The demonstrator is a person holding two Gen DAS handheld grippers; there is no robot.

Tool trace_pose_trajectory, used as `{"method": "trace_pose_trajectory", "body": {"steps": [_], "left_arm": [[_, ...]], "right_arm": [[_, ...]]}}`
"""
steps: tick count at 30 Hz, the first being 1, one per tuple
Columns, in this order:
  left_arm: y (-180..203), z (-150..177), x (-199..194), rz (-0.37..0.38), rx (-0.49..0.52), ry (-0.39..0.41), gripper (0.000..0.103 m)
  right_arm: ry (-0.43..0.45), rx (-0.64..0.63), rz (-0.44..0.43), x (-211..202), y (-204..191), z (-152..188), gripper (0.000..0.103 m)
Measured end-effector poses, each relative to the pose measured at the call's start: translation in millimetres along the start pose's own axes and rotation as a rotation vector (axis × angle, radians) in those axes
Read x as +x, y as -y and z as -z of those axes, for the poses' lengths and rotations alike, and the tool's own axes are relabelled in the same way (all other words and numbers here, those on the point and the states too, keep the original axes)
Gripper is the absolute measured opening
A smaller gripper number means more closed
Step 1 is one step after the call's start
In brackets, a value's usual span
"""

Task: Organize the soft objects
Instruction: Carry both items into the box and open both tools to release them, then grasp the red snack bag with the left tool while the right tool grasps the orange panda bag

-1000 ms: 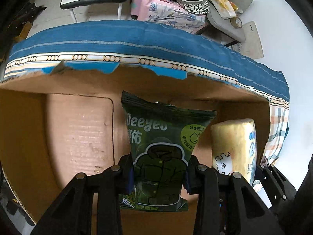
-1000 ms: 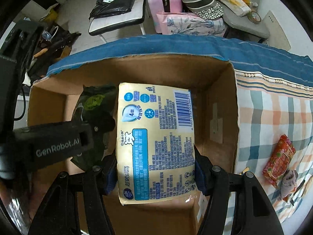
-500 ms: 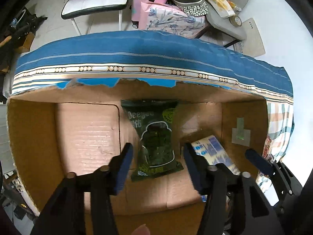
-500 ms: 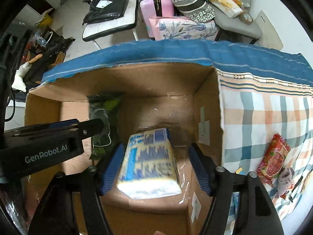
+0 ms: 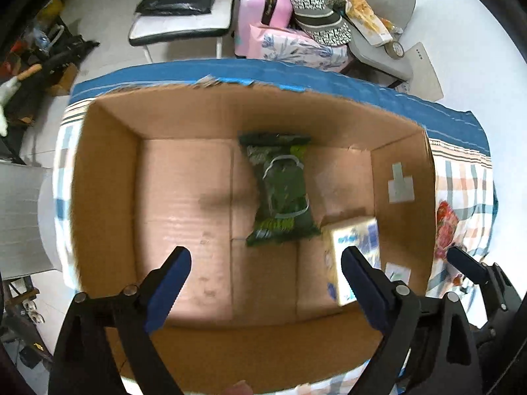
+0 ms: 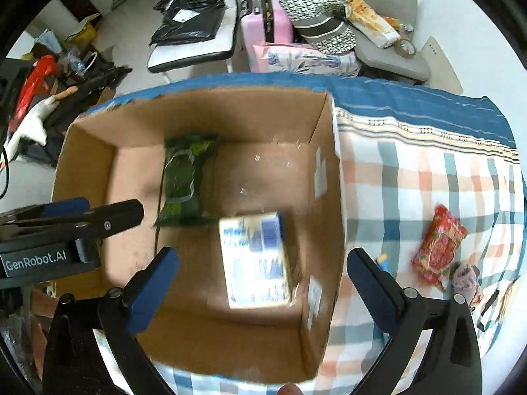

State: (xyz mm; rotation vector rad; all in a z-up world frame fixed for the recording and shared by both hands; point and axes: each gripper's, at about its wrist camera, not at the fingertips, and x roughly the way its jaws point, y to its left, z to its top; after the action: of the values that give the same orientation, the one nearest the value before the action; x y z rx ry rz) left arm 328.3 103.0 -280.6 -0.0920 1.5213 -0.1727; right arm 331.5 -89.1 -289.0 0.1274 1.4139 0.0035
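Checked tablecloth [image 6: 411, 177], both hand-held grippers [image 5: 265, 265] [image 6: 262, 265] spread above cardboard box [image 5: 108, 171]

Matt corrugated cardboard box [image 5: 108, 177] – glossy plastic green packet [image 5: 283, 194] – woven checked cloth [image 6: 428, 177]

One open brown cardboard box [image 6: 329, 177] sits on one checked cloth with a blue border [image 6: 428, 177]. Inside the box lie two soft packs: one dark green crinkled plastic pouch [image 5: 283, 194] and one pale yellow and blue wrapped tissue pack [image 6: 255, 260]. Outside it, on the cloth, lies one red printed plastic packet [image 6: 439, 247]. Two black grippers with blue finger pads are in view, one left [image 5: 265, 271] and one right [image 6: 262, 270].
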Motion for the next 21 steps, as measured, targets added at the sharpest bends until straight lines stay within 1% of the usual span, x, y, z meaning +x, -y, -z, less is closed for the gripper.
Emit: {"method": "trace_pose_trajectory", "body": {"steps": [3, 6, 8, 13, 17, 21], "left_arm": [[-3.8, 20.9, -11.6, -0.023, 0.0, 0.029, 0.093], [-6.1, 43.6, -27.7, -0.055, 0.0, 0.077, 0.093], [-6.3, 56.9, -38.9, -0.067, 0.001, 0.105, 0.093], [-7.7, 90.6, -73.3, -0.098, 0.006, 0.176, 0.093], [-4.9, 107.5, -95.1, -0.107, 0.0, 0.212, 0.093], [2.5, 118.4, -112.3, -0.113, -0.004, 0.241, 0.093]], "right_arm": [[0.012, 0.0, 0.007, -9.7, -1.3, 17.1, 0.103], [0.047, -0.001, 0.017, -25.3, -5.0, 37.0, 0.103], [0.057, -0.003, 0.007, -35.1, -8.2, 47.1, 0.103], [0.09, -0.027, 0.013, -64.4, -19.6, 71.3, 0.103], [0.108, -0.036, -0.033, -85.0, -22.8, 88.5, 0.103], [0.144, -0.059, -0.067, -106.7, -23.6, 100.0, 0.103]]}}
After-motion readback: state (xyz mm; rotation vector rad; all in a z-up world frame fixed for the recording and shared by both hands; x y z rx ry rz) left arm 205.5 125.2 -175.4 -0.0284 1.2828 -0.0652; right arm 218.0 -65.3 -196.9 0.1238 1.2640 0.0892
